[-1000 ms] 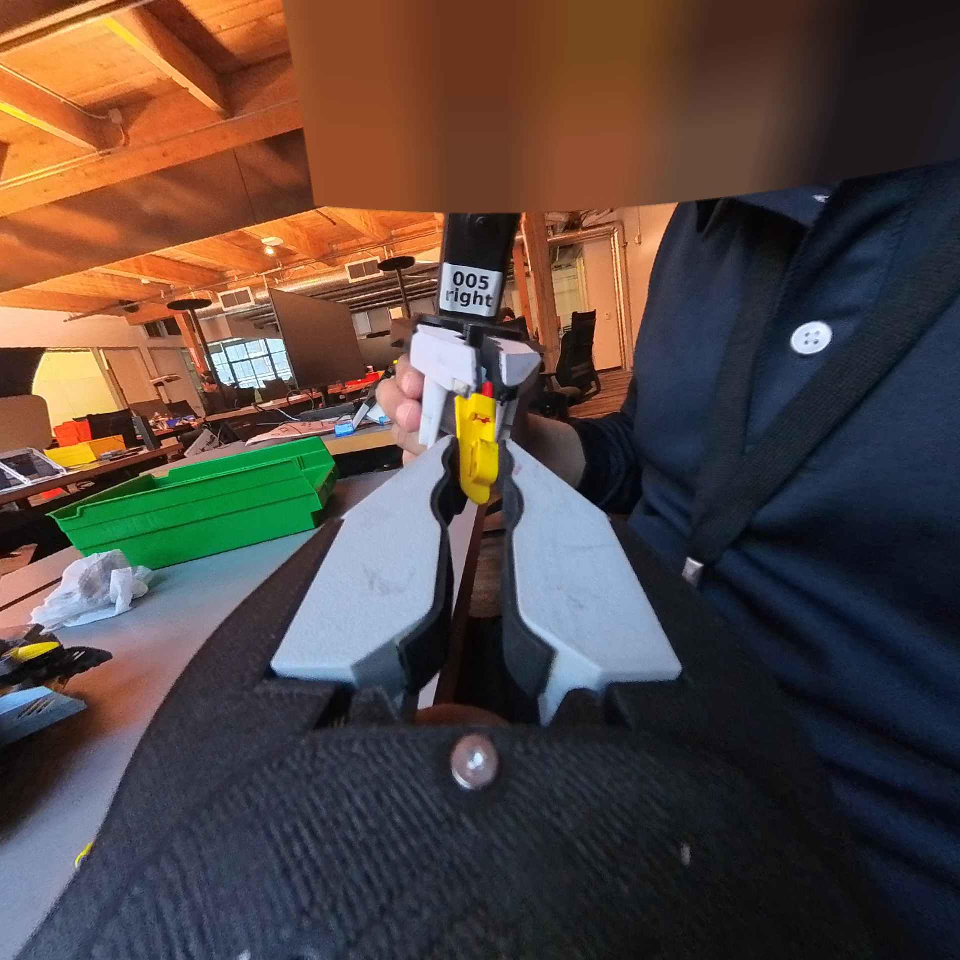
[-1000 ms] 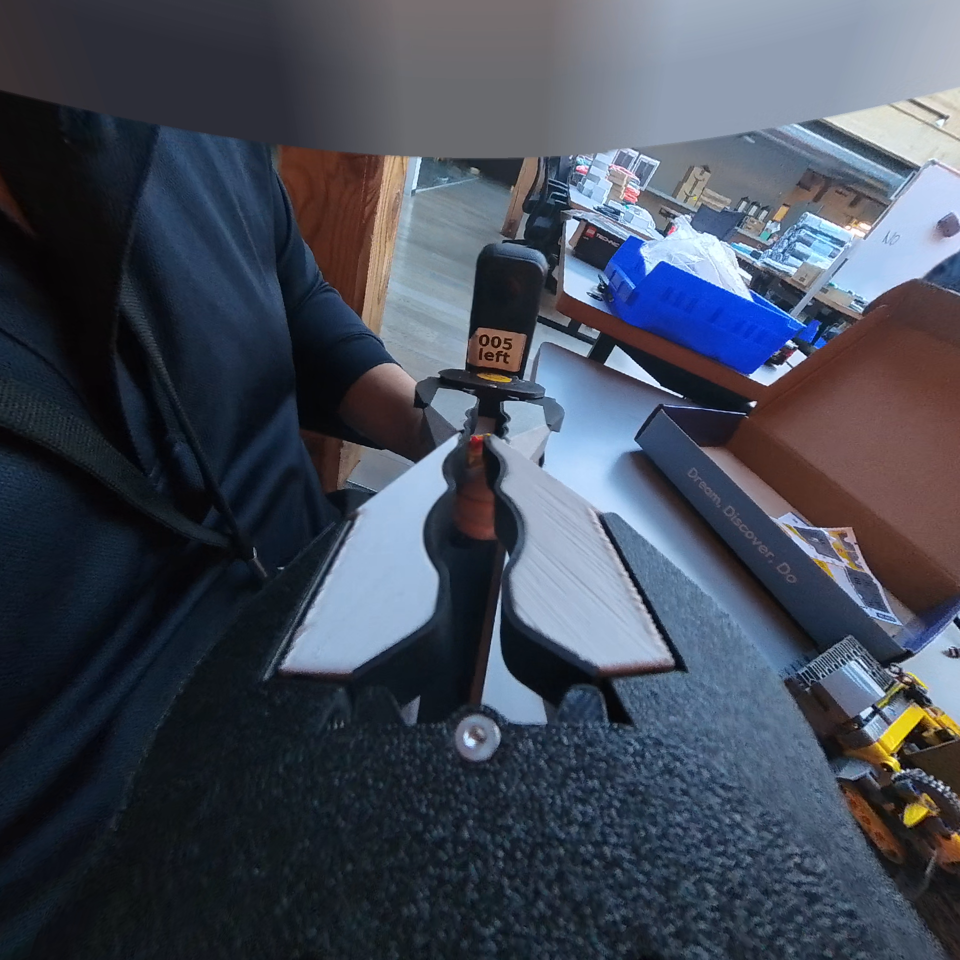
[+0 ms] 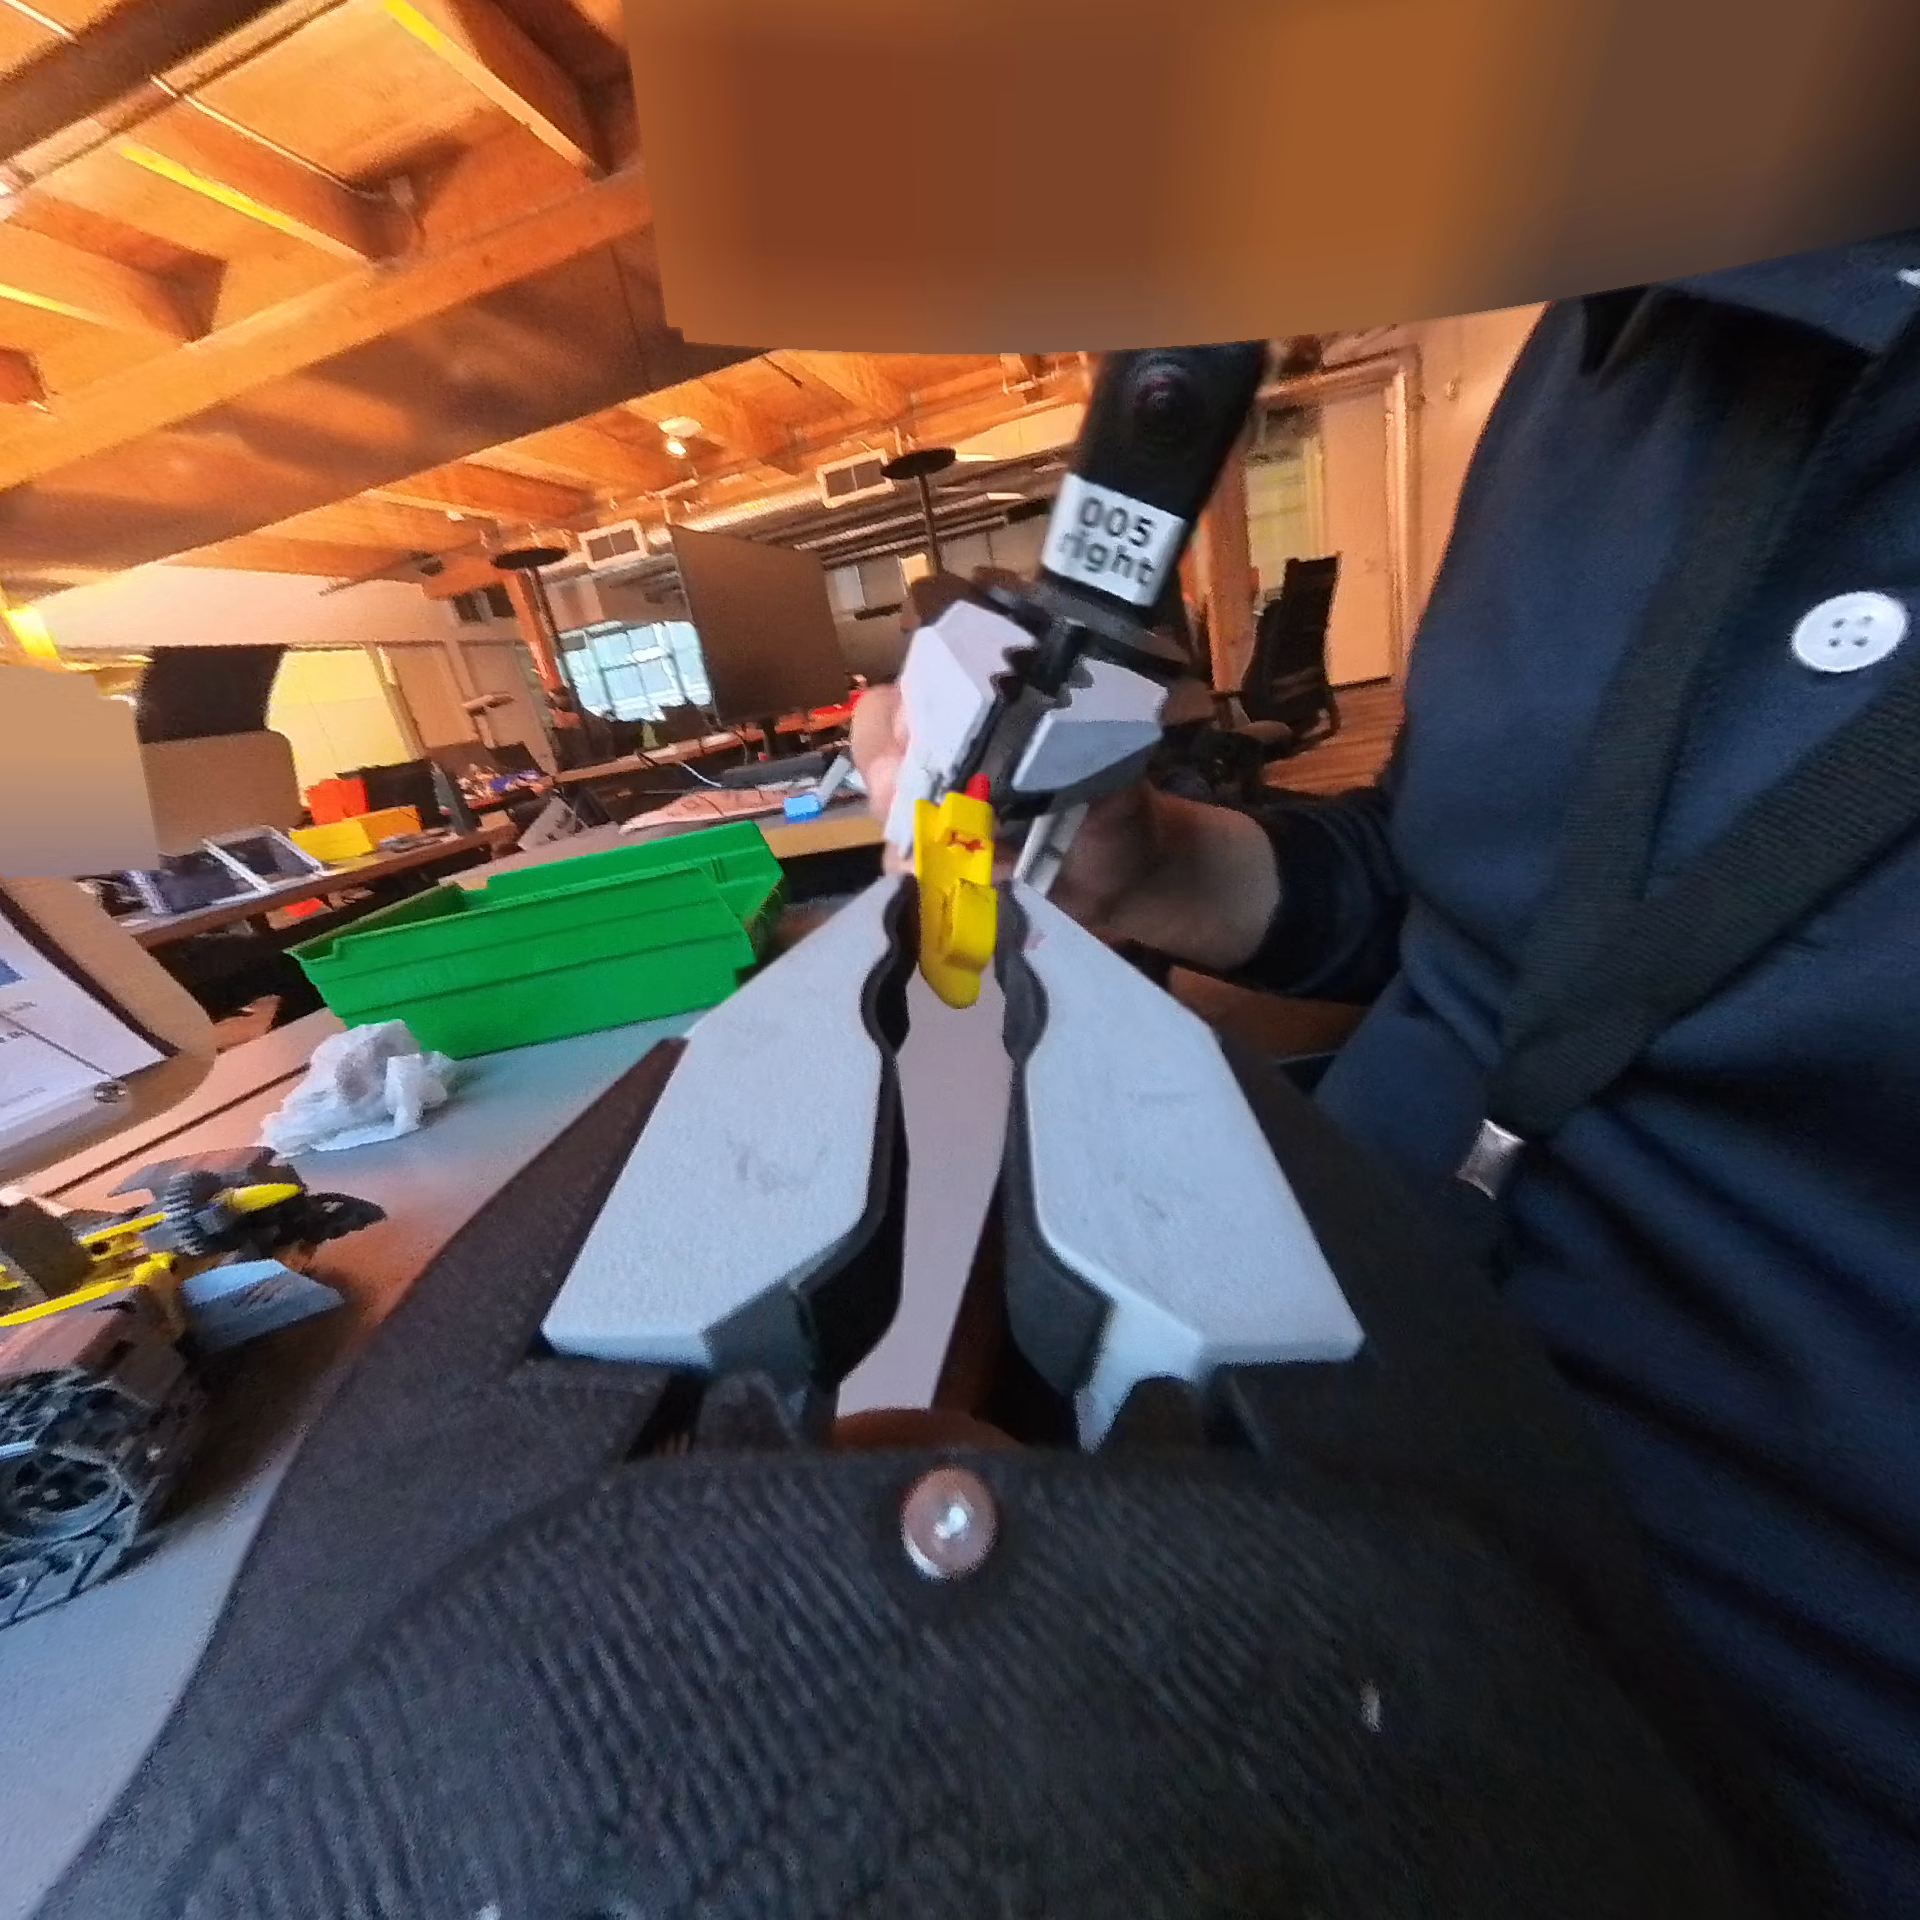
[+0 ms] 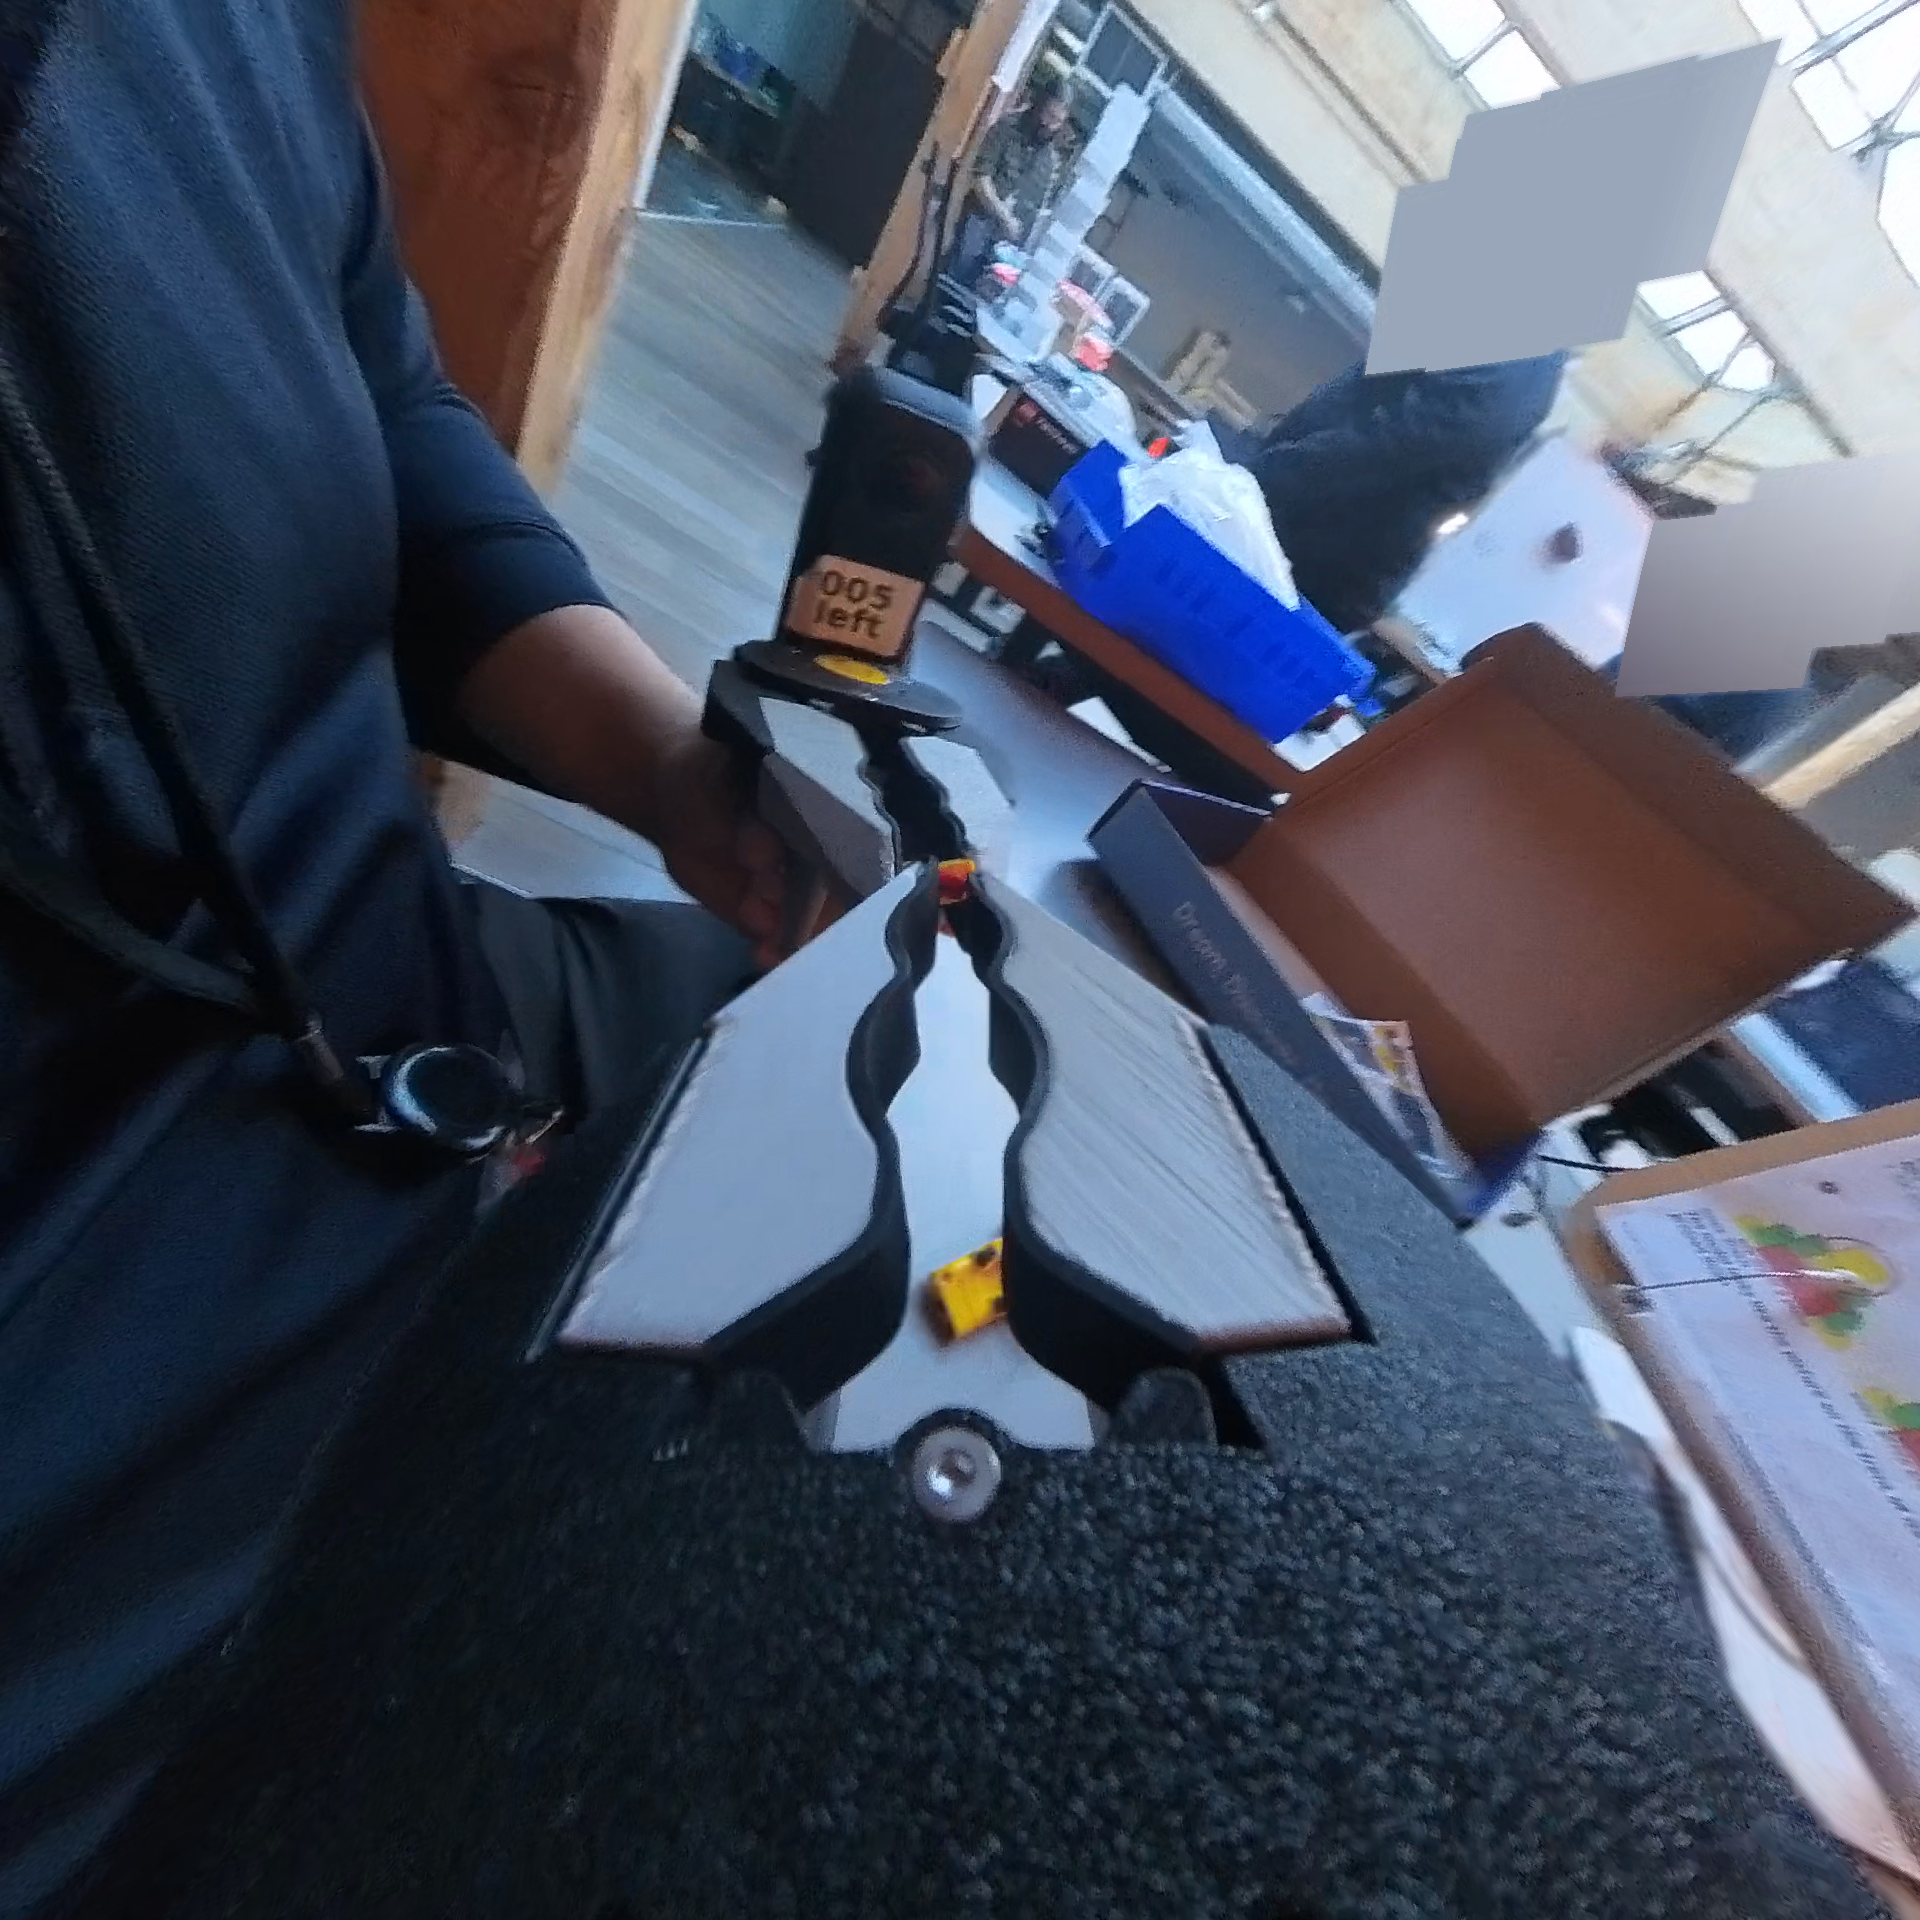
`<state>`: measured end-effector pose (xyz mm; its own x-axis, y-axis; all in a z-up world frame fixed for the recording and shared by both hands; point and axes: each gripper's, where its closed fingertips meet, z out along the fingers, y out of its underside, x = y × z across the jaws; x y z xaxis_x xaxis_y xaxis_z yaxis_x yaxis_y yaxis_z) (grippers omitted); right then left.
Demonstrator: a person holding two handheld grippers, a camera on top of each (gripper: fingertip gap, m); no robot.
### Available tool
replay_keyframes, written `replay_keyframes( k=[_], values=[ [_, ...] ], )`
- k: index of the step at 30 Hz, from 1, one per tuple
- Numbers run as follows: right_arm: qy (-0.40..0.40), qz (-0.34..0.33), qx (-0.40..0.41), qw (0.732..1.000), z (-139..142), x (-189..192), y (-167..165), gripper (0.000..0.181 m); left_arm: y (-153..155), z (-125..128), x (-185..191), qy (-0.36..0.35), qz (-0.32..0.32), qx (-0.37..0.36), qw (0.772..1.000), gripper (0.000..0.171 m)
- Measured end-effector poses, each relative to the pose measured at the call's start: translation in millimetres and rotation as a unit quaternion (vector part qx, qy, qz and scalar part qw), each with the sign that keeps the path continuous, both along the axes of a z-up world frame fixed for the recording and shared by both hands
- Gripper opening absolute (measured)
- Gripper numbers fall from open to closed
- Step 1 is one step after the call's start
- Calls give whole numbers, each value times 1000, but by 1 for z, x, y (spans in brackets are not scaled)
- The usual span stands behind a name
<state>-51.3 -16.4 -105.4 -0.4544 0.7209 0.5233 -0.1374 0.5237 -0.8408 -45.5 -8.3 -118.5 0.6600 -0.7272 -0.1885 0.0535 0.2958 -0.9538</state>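
Facing each other above the grey counter (image 3: 540, 1081), the left hand-held gripper (image 3: 951, 914) stands slightly apart around a yellow toy piece (image 3: 954, 904), whose far end the right hand-held gripper (image 4: 954, 883) pinches. Farther off lie crumpled tissue (image 3: 358, 1086) and green trays (image 3: 540, 951).

The left wrist view looks forward along its own fingers, tilted up toward the ceiling beams, with the right gripper (image 3: 971, 831) close at 12 o'clock and the person's dark shirt (image 3: 1662, 935) filling 3 o'clock. The right wrist view faces back, the left gripper (image 4: 935, 862) close at 12 o'clock, the shirt at 9 o'clock. Both views share the yellow piece (image 3: 956, 914) between the grippers, the shirt and the grey table (image 4: 1049, 769).
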Motion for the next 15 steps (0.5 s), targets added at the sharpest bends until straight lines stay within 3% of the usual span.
replay_keyframes(
  k=[3,8,15],
  values=[
    [-37,41,-30,998,-6,6,-4,2,-4,-6,8,-7,-42,-26,999,11],
    [-53,90,-127,986,-1,9,-5,3,-3,-2,11,-28,-48,-25,998,11],
    [-38,0,-101,994,-1,-10,19,2,25,-3,-11,-17,48,-59,997,13]
  ],
)
